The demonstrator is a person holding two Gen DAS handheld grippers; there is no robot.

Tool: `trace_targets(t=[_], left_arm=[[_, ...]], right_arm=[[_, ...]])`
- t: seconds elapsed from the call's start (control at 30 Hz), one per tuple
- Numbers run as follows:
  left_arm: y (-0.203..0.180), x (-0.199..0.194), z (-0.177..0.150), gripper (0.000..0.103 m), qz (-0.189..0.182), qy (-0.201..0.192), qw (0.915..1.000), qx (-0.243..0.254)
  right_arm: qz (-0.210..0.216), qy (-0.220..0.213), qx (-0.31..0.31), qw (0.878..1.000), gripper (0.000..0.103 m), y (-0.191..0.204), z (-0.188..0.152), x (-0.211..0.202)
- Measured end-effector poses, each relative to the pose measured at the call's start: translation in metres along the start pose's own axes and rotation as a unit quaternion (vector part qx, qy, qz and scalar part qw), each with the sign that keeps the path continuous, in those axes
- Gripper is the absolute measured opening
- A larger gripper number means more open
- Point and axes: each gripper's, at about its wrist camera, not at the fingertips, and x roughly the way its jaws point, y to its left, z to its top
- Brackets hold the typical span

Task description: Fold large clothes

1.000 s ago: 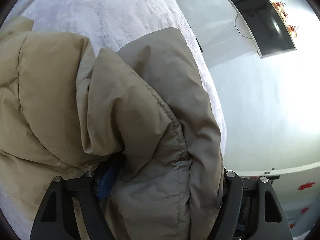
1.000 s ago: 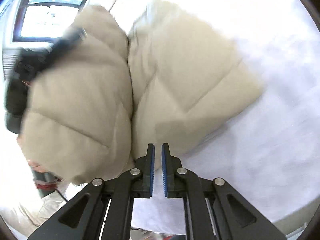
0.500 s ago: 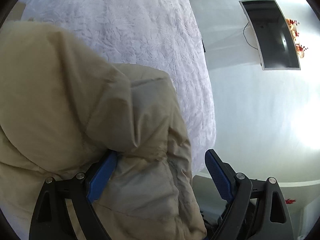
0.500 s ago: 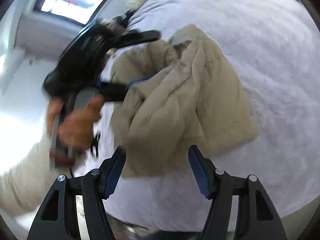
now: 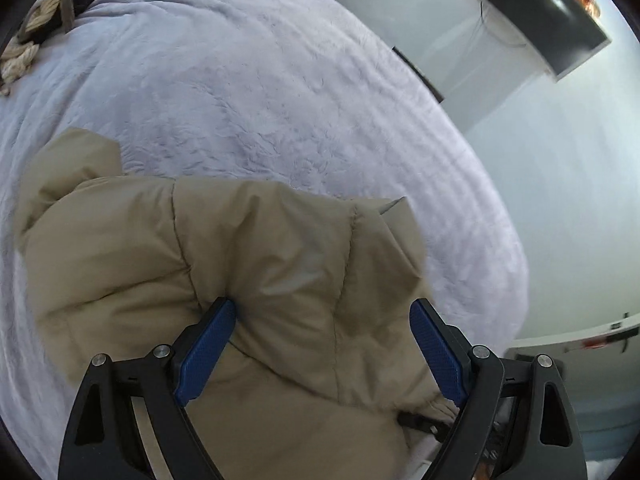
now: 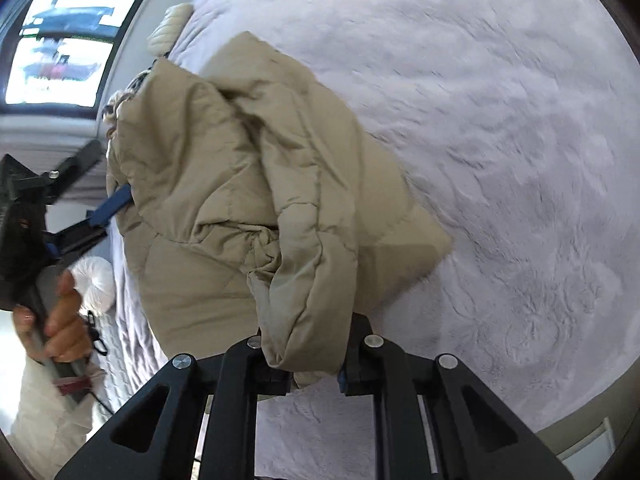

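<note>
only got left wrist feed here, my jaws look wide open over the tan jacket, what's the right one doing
Observer: The right gripper is closing on a bunched fold of the jacket, fabric between its jaws.
Operator: is my left touching anything
Observer: From the right wrist view, one blue pad of the left gripper meets the jacket's far edge.
Operator: anything behind it
Observer: A window beyond the bed.
</note>
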Motion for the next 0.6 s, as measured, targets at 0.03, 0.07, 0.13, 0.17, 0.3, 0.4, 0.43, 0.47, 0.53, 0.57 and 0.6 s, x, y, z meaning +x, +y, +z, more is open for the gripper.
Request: trace_targets(t=[0.03, 0.07, 0.13, 0.17, 0.3, 0.4, 0.43, 0.47, 0.53, 0.57, 0.6], left_arm=[[-0.002, 0.01, 0.001, 0.089, 0.009, 0.004, 1.0, 0.003], [-0.004, 0.031, 0.007, 0.089, 0.014, 0.008, 0.9999, 0.002], [-0.009, 0.047, 0.014, 0.089, 0.027, 0.018, 0.9995, -0.004], [-0.009, 0.058, 0.018, 0.089, 0.029, 0.02, 0.9993, -0.009], [-0.006, 0.069, 0.026, 0.089, 0.034, 0.027, 0.9985, -0.032], [-0.003, 0.068, 0.024, 0.089, 0.038, 0.027, 0.9982, -0.039], [-0.002, 0.068, 0.024, 0.089, 0.039, 0.026, 0.998, -0.042], [-0.002, 0.066, 0.024, 0.089, 0.04, 0.025, 0.9979, -0.045], [-0.001, 0.066, 0.023, 0.089, 0.045, 0.023, 0.9976, -0.048], [-0.001, 0.067, 0.023, 0.089, 0.046, 0.023, 0.9974, -0.049], [-0.001, 0.066, 0.023, 0.089, 0.047, 0.024, 0.9973, -0.051]], right_arm=[[-0.001, 0.001, 0.001, 1.0, 0.016, -0.002, 0.002, 0.0], [-0.002, 0.001, 0.002, 1.0, 0.017, -0.012, 0.0, -0.001], [-0.001, 0.003, 0.012, 1.0, 0.017, -0.011, 0.002, 0.002], [0.003, 0.005, 0.019, 1.0, 0.017, -0.008, 0.003, 0.002], [0.003, 0.017, 0.014, 1.0, 0.022, -0.006, 0.006, -0.015], [-0.006, -0.002, -0.026, 1.0, 0.025, 0.011, 0.013, -0.044], [-0.007, -0.01, -0.04, 0.999, 0.025, 0.017, 0.015, -0.053], [-0.01, -0.019, -0.054, 0.998, 0.025, 0.023, 0.017, -0.061], [-0.02, -0.033, -0.081, 0.996, 0.025, 0.038, 0.025, -0.072], [-0.025, -0.041, -0.096, 0.994, 0.025, 0.047, 0.029, -0.076], [-0.032, -0.05, -0.111, 0.992, 0.025, 0.053, 0.031, -0.079]])
